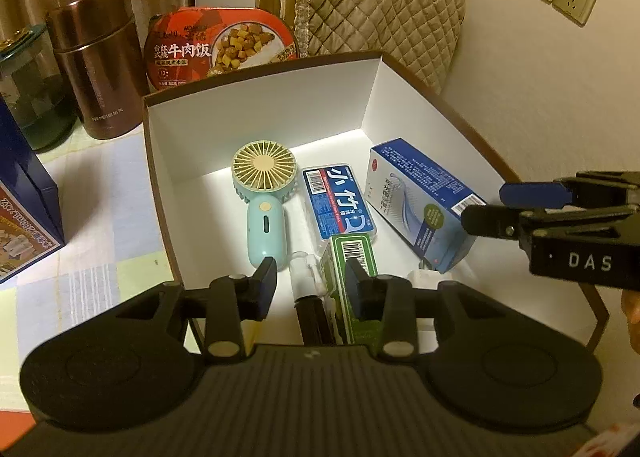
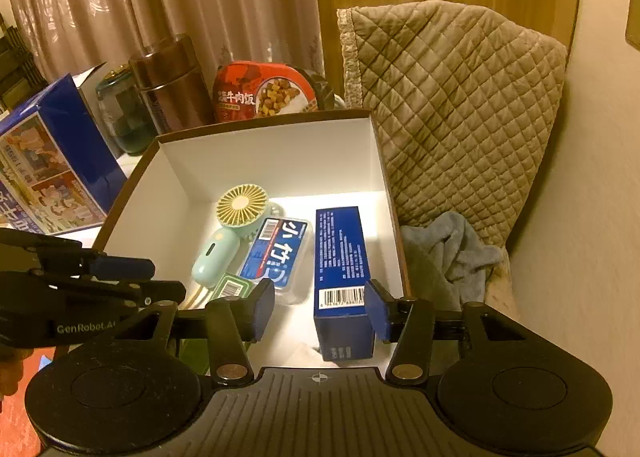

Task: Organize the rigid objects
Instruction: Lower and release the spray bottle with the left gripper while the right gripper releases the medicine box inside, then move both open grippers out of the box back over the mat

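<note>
An open white-walled box (image 1: 260, 105) (image 2: 276, 153) holds a mint hand fan (image 1: 264, 193) (image 2: 236, 217), a clear case with a blue label (image 1: 336, 201) (image 2: 280, 253), a green carton (image 1: 352, 257) (image 2: 234, 285) and a blue and white carton (image 1: 424, 197) (image 2: 340, 257). My left gripper (image 1: 312, 287) (image 2: 166, 279) hangs open over the box's near end, with the green carton and a white tube (image 1: 302, 271) lying between its fingers. My right gripper (image 2: 320, 309) (image 1: 486, 207) stands open around the near end of the blue carton; its left pad is clear of it.
Behind the box stand a brown flask (image 1: 96, 57), a glass jar (image 1: 28, 97) and a red ready-meal tray (image 1: 224, 45). A large blue carton (image 2: 52, 161) is at the left. A quilted chair back (image 2: 460, 117) and a grey cloth (image 2: 452, 249) are at the right, by the wall.
</note>
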Demonstrator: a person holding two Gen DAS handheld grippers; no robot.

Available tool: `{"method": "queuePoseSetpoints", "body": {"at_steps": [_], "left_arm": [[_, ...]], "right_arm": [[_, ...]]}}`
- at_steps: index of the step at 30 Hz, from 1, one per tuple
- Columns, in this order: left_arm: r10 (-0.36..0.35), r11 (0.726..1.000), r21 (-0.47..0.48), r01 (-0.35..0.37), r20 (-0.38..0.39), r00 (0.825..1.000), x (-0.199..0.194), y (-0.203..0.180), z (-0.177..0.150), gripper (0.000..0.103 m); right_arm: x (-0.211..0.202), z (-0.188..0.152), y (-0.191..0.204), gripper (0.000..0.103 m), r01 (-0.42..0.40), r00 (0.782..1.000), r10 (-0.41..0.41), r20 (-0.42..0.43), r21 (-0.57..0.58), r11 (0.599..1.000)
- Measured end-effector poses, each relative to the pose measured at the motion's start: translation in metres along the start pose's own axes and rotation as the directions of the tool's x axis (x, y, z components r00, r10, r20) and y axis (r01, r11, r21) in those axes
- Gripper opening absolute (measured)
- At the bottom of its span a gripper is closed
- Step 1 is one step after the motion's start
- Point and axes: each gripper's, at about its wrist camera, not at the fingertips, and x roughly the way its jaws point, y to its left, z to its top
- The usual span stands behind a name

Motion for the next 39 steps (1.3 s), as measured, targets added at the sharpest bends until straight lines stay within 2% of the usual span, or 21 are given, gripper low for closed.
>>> {"method": "queuePoseSetpoints", "body": {"at_steps": [20, 39], "left_arm": [[-0.02, 1.0, -0.009, 0.02, 0.072, 0.997, -0.071, -0.001, -0.022, 0.036], [-0.023, 0.999, -0.037, 0.028, 0.129, 0.991, -0.167, 0.025, -0.09, 0.038]], "right_arm": [[-0.058, -0.022, 0.026, 0.053, -0.037, 0.998, 0.035, 0.051, 0.026, 0.999], [-0.126, -0.066, 0.076, 0.058, -0.088, 0.99, 0.075, 0.118, 0.101, 0.991]]}}
